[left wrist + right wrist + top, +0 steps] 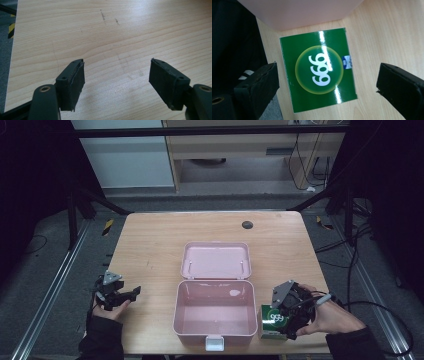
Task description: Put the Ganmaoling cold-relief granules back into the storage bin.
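Observation:
A pink plastic box (215,307) stands open at the table's front middle, its lid (216,261) laid back flat and its inside bare. A green carton (318,68) marked 999 lies flat on the wood just right of the box (297,11); in the high view the carton (272,320) sits by the front edge. My right gripper (327,85) hovers straight above it, open, one jaw on each side and not touching. My left gripper (131,294) is at the table's left edge, open over bare wood (115,75).
The wooden table (150,245) has a small dark round cap (247,225) near its far edge. Metal rails and cables run along the floor on both sides. The table's front edge lies close below the carton.

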Demonstrator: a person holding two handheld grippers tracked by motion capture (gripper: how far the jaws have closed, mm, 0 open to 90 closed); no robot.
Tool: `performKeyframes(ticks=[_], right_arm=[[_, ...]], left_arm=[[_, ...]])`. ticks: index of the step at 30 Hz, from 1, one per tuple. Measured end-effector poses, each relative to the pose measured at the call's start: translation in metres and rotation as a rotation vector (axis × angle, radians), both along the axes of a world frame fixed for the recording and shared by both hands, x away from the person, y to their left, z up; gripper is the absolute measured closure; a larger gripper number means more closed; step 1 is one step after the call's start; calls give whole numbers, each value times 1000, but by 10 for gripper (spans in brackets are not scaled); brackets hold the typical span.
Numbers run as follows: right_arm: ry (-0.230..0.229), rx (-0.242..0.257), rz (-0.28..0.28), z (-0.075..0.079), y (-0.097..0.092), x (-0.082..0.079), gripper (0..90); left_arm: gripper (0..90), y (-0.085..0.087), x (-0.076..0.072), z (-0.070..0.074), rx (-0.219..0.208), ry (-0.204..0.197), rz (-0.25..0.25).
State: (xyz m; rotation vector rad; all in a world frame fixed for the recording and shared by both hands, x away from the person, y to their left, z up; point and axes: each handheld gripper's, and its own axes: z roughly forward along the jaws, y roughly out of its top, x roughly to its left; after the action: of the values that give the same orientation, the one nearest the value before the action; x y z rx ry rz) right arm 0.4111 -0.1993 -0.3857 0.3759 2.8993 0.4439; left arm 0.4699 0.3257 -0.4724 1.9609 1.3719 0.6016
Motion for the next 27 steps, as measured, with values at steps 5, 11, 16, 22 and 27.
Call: performKeyframes(ticks=[5, 11, 16, 22, 27], right_arm=[[17, -10, 14, -9, 1, 0, 45], [29, -10, 12, -18, 2, 1, 45], [41, -16, 16, -24, 3, 3, 46], [59, -33, 28, -32, 7, 5, 51], [71, -45, 24, -39, 8, 7, 54]], left_arm=[[279, -1, 0, 0, 1, 1, 0], [279, 0, 0, 0, 2, -1, 1], [280, -1, 0, 0, 4, -1, 0], [281, 0, 0, 0, 5, -1, 1], [280, -1, 0, 0, 7, -1, 1]])
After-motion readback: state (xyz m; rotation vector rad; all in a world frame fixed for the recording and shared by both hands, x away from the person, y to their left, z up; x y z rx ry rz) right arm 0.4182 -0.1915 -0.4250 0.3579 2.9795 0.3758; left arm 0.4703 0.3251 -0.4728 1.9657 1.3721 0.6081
